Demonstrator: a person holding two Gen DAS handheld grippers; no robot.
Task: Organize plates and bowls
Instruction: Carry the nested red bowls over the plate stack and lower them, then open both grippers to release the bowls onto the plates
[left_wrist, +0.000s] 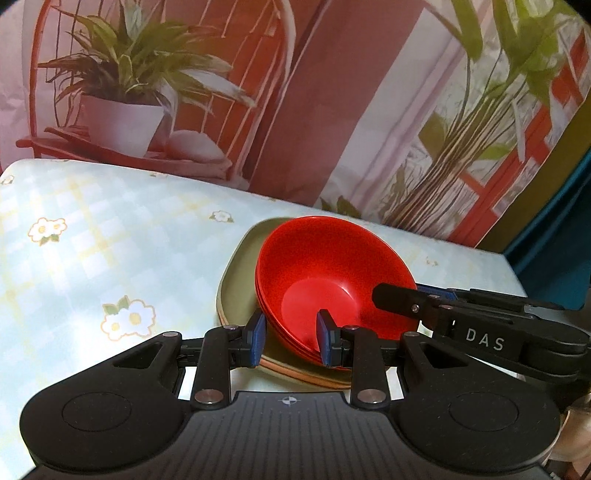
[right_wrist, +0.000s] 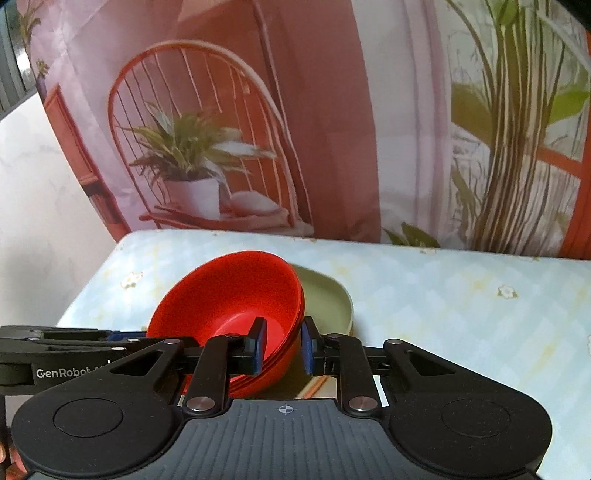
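While both tools reach in from opposite sides, the stack of red bowls (left_wrist: 325, 280) sits tilted on a pile of pale green plates (left_wrist: 240, 280) on the table (left_wrist: 92, 240), which wears a pale blue checked cloth with small flowers. With its pads parted, the left tool (left_wrist: 291, 339) straddles the near rim of the bowls, one pad inside and one outside, and I cannot tell whether they bite. Also part-spread, the right tool (right_wrist: 283, 345) straddles the bowls' rim on the opposite side, and a printed backdrop (right_wrist: 332, 129) of a chair and plants hangs behind.
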